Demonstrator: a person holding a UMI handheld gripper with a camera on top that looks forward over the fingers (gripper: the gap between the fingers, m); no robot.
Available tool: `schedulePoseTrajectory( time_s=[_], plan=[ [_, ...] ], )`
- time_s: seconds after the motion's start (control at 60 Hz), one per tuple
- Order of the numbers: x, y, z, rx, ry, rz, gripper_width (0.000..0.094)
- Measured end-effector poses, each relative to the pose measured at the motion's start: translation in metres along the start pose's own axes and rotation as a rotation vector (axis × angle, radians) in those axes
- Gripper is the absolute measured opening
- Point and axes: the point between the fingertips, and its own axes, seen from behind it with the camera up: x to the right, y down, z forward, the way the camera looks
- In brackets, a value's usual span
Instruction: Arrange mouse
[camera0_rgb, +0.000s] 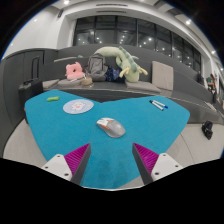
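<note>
A grey computer mouse (110, 126) lies on a teal mat (60, 135), just ahead of my fingers and about midway between their lines. My gripper (112, 158) is open and empty, with its two fingers (76, 160) spread wide over the mat's near part, magenta pads facing inward. A wide gap of bare mat lies between the fingertips. The mouse is apart from both fingers.
A round light disc (78, 105) lies on the mat to the left beyond the mouse. A small blue item (157, 102) lies at the mat's far right. Plush toys (118, 62) and a pink toy (73, 71) sit at the table's back. A white box (161, 72) stands at the right.
</note>
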Motion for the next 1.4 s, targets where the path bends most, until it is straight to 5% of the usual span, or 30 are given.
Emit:
schedulePoseTrajectory(
  time_s=[1.2,1.233,1.283,1.4],
  plan=[
    [0.039,-0.041,0.220,-0.138,0.100,0.068,0.0847],
    [0.036,-0.041,0.220,-0.135,0.086,0.078,0.0820],
    [0.020,-0.038,0.223,-0.137,0.032,0.098,0.0492],
    [0.023,-0.041,0.223,-0.119,0.054,0.071,0.0372]
  ],
)
